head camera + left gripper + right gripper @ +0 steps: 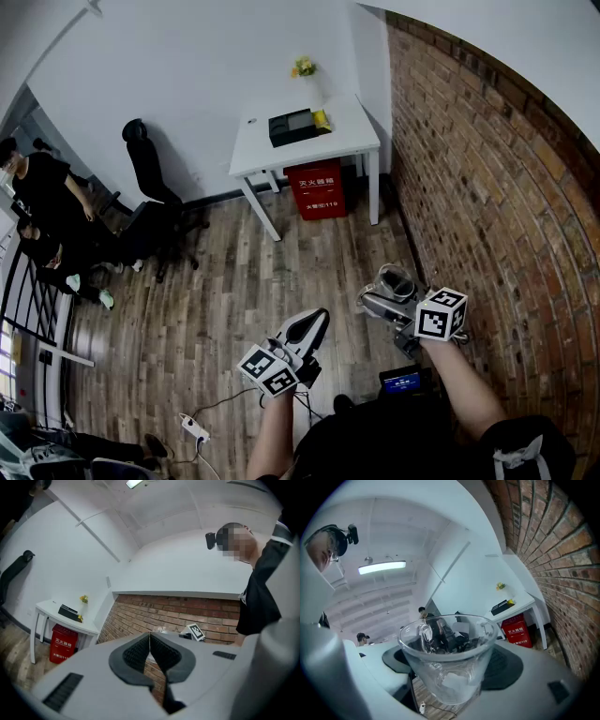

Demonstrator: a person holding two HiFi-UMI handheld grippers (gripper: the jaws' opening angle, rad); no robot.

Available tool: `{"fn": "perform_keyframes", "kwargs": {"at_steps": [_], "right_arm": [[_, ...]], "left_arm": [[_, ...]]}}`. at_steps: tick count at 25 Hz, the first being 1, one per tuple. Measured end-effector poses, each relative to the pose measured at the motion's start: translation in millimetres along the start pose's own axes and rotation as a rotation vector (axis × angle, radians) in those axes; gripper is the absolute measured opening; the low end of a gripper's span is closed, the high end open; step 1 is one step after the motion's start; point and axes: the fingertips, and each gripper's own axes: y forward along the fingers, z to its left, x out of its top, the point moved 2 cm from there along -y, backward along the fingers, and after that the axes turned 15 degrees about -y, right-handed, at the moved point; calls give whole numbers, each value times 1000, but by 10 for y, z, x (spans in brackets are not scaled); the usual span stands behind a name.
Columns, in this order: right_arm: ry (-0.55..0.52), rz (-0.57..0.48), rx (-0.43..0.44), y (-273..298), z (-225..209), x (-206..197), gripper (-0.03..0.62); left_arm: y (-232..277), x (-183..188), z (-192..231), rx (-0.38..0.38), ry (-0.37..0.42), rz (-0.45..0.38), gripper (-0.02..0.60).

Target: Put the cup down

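I held the cup point(449, 665) upright in wide jaws of the right gripper point(389, 292) for setdown; the left gripper point(150, 652) was spare, jaws together, empty.

Room with a brick wall point(487, 178) and a wood floor point(225, 300)

At the upper middle a white surface point(352, 127) stands against the white wall. It carries a black box point(292, 127), with a small yellow item point(322, 119) just beside the box and yellow flowers point(303, 67) at the back. A red box point(316, 188) sits under it. A black office chair point(150, 173) stands to the left, with a person in black point(47, 202) at the left edge. A white power strip point(194, 429) lies on the floor at the lower left.
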Motion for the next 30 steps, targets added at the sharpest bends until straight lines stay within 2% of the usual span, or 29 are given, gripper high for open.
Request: {"fn": "perform_keyframes", "kwargs": {"at_steps": [18, 30], "right_arm": [[21, -16, -5, -4, -12, 50, 413], [45, -5, -14, -117, -191, -45, 413]], "left_arm": [[0, 39, 0, -7, -1, 1, 8], [192, -125, 55, 4, -20, 30, 8]]}}
